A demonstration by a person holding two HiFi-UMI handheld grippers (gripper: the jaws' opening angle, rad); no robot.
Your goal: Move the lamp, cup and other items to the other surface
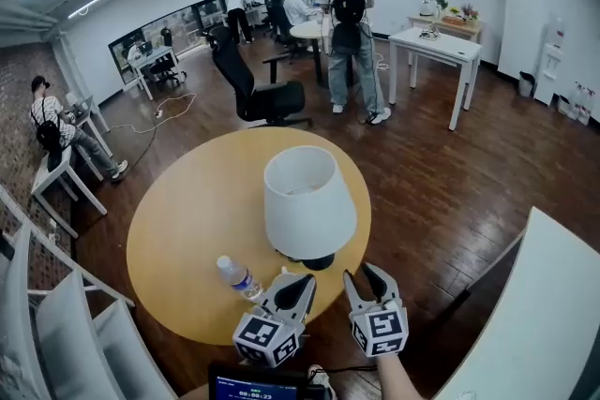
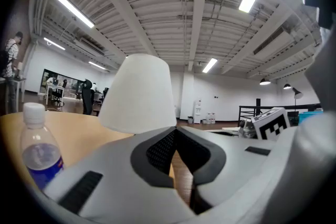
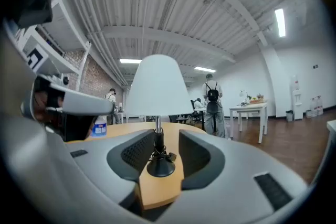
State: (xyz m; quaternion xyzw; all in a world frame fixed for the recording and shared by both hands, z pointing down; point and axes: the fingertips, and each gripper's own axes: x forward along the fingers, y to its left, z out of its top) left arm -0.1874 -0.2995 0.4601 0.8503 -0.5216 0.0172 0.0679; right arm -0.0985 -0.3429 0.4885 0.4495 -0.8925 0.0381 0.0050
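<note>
The lamp (image 1: 305, 201) stood near the front edge of a round wooden table (image 1: 178, 220), with 1 water bottle (image 1: 240, 277) just left of it. The left gripper (image 1: 302, 282) was clenched and empty. The right gripper (image 1: 364, 274) was released, with the lamp's base ahead of its jaws. Beyond, 1 office chair (image 1: 258, 94) stood on the dark floor (image 1: 441, 173). In the head view the shade hid the stem.

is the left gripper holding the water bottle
No, the left gripper has its jaws shut on nothing, and the water bottle stands upright on the round table off to its left.
</note>
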